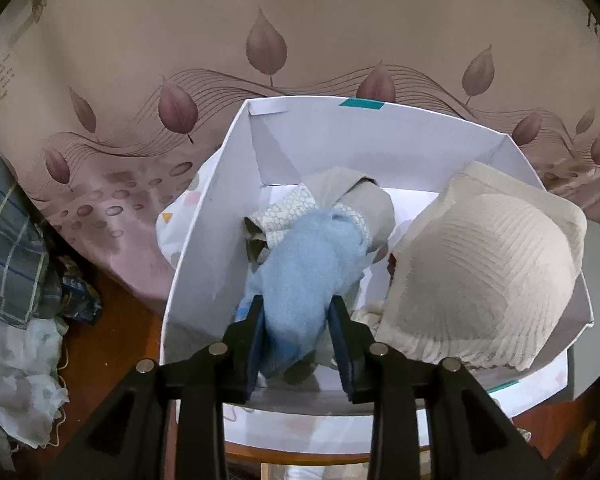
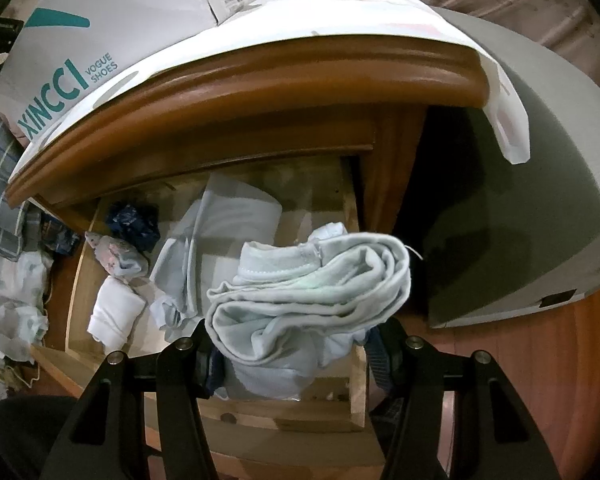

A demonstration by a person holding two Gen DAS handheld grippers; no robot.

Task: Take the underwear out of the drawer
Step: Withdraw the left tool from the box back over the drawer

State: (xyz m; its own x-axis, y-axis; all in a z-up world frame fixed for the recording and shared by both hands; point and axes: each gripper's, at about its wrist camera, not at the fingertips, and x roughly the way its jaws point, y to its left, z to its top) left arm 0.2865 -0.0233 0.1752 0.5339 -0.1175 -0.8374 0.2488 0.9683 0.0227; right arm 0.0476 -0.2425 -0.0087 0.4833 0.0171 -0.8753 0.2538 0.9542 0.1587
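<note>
left gripper [image 1: 296, 322]: I've got it clamped on a blue garment [image 1: 306, 264] inside the white box [image 1: 204, 240]
right gripper [image 2: 296, 344]: gripping a pale rolled garment [image 2: 308, 292] above the open drawer [image 2: 80, 280]

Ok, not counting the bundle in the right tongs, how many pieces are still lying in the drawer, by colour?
Dark blue bundle: 1
Pink-grey patterned bundle: 1
White roll: 1
Pale blue loose cloth: 1
Total: 4 visible in the drawer
</note>
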